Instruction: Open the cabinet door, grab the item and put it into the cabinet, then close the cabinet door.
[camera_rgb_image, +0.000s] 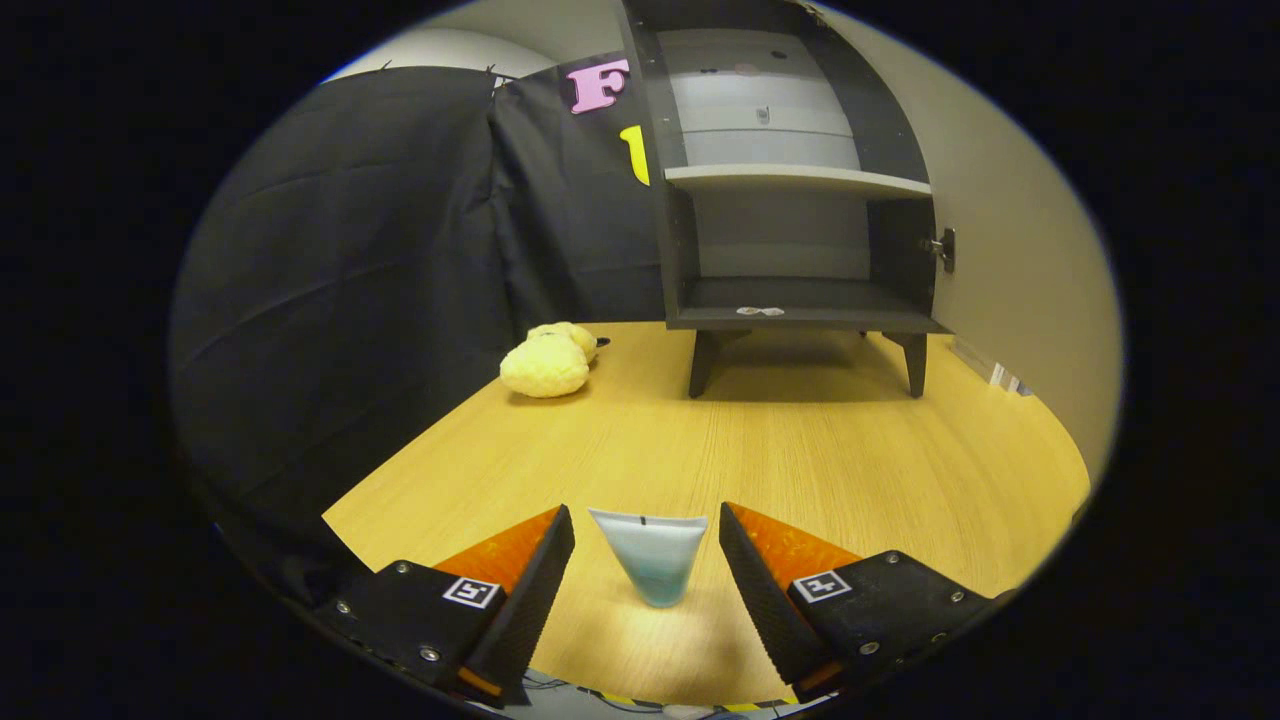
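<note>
Between the fingers of the tool (647, 545) sits a small pale candle (650, 560) with a bluish base, standing on the wooden table (820, 450). The fingers are spread wide, each a bit clear of it, so no grip yet. Farther back the dark cabinet (790, 200) already stands open, lower shelf bare apart from a small pale scrap at its front edge, so I'd call step one done. Left to do: grab, carry, drop inside, shut the door. Some yellow plush toys (548, 360) lie off near the cabinet's left side.

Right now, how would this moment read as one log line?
gripper: open, straddling candle | cabinet: door open, shelves bare | yellow plush: beside cabinet
</note>
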